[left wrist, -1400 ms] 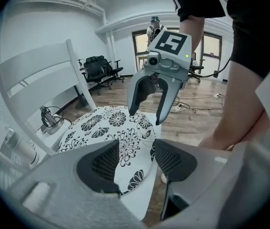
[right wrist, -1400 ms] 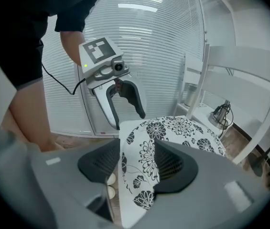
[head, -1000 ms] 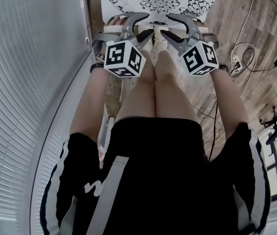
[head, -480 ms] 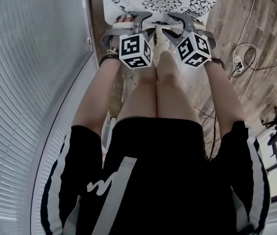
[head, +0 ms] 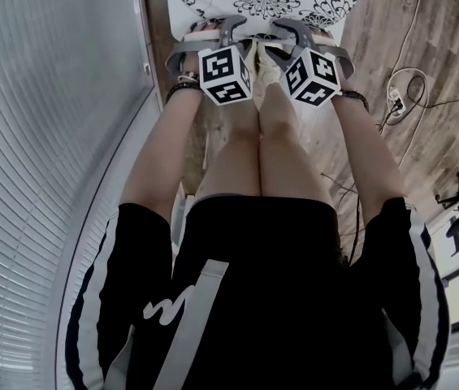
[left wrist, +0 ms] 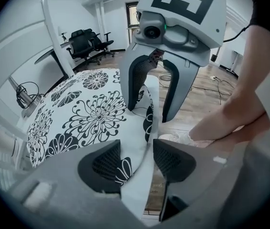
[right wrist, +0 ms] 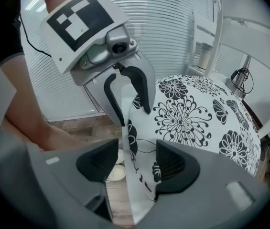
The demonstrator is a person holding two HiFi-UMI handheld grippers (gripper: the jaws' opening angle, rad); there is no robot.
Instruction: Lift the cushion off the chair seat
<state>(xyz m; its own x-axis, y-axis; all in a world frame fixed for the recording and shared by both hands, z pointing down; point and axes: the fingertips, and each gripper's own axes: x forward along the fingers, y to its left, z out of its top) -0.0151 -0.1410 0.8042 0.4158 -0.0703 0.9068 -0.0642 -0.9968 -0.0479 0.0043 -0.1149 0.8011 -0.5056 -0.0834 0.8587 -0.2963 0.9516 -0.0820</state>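
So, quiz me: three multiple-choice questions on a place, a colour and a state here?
1. The cushion's near edge is: A) between the jaws of the left gripper and right gripper; B) under the chair; C) on the floor.
2. Its print is: A) red stripes; B) black flowers on white; C) plain blue.
3. Both grippers are: A) shut; B) open; C) hidden.
Answers: A, each gripper view shows the edge between its jaws; B, visible in every view; B, gaps flank the cushion; the left jaws have just been closing, the right opening.
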